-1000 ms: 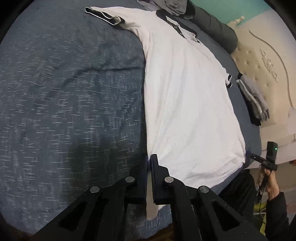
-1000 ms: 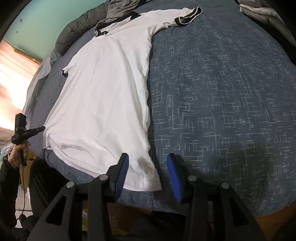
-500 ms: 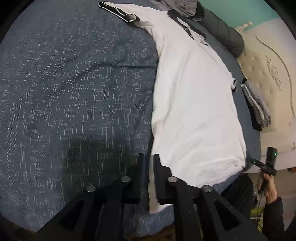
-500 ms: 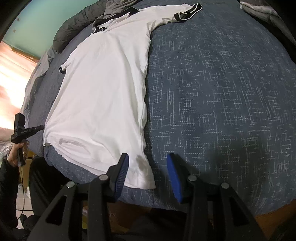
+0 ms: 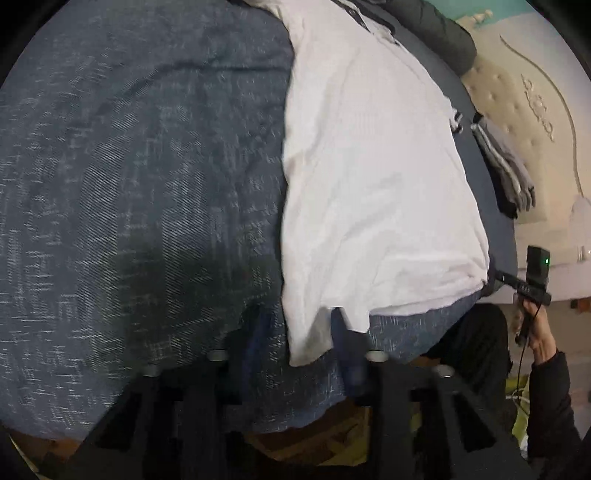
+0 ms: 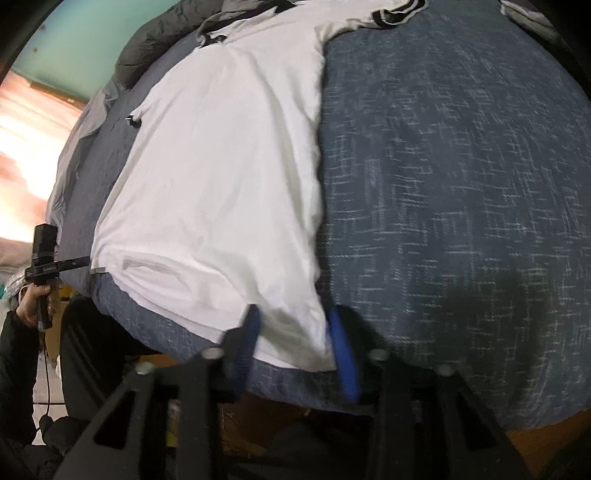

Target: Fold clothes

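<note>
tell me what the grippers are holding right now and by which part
Nothing is clamped. The left gripper and right gripper each have open jaws straddling a hem corner of the white shirt, without closing on it.

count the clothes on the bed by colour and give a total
white: 1, the polo shirt
grey: 2, the folded stack by the headboard and the garment above the collar
dark: 1, the puffy jacket
total: 4

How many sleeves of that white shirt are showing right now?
2. One black-trimmed sleeve stretches out at the far end of the polo shirt; the other sleeve shows only its trimmed edge on the opposite side, near the folded grey clothes.
</note>
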`<control>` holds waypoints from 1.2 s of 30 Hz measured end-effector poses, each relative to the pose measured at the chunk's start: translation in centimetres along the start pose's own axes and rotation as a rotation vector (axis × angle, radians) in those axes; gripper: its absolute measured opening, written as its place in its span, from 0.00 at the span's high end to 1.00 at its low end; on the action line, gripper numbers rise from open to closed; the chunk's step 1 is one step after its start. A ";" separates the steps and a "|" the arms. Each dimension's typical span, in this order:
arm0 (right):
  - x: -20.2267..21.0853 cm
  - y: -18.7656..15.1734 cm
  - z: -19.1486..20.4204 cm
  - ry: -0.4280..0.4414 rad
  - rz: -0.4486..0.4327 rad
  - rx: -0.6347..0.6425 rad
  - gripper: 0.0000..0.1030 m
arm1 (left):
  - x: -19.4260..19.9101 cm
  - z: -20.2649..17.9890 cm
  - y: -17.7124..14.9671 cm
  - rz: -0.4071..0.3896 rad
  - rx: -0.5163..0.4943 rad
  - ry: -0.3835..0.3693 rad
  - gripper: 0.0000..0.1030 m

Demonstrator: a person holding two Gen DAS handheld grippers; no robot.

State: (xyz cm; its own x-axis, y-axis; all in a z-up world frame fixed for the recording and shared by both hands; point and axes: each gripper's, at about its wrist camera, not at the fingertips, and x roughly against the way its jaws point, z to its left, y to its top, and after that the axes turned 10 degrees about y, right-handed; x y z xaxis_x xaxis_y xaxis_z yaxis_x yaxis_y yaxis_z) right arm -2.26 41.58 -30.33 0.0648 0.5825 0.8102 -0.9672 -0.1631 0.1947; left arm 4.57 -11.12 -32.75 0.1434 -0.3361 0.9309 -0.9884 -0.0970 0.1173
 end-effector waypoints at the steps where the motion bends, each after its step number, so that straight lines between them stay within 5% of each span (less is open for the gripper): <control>1: 0.0 0.0 0.2 0.000 -0.001 0.008 0.86 | 0.3 -0.1 0.0 -0.007 -0.006 -0.002 0.85; 3: 0.1 0.0 0.5 -0.002 -0.008 0.020 0.92 | 1.0 -0.4 0.0 -0.020 -0.017 -0.006 0.94; 19: 14.1 1.0 4.0 0.026 -0.259 0.116 0.99 | 7.0 -3.6 -0.7 -0.128 -0.121 -0.053 0.96; 26: 10.3 0.4 1.3 -0.007 -0.161 0.017 0.97 | 5.7 -3.5 -0.6 -0.113 -0.113 -0.029 0.96; 27: 9.2 0.3 0.9 -0.020 -0.136 0.008 0.94 | 5.6 -3.4 -0.5 -0.111 -0.110 -0.027 0.96; 30: 6.0 0.2 -0.1 -0.050 -0.074 -0.016 0.57 | 5.4 -3.6 -0.4 -0.110 -0.107 -0.025 0.96; 36: 1.5 0.7 -1.0 -0.080 -0.016 -0.037 0.55 | 5.1 -3.6 -0.2 -0.111 -0.106 -0.018 0.96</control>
State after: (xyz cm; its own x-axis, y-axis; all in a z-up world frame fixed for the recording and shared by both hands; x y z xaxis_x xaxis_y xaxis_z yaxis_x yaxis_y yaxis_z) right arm -3.13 43.15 -29.52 0.0985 0.5194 0.8488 -0.9741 -0.1241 0.1890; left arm 5.29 -9.41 -26.73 0.2525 -0.3458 0.9037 -0.9660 -0.0357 0.2562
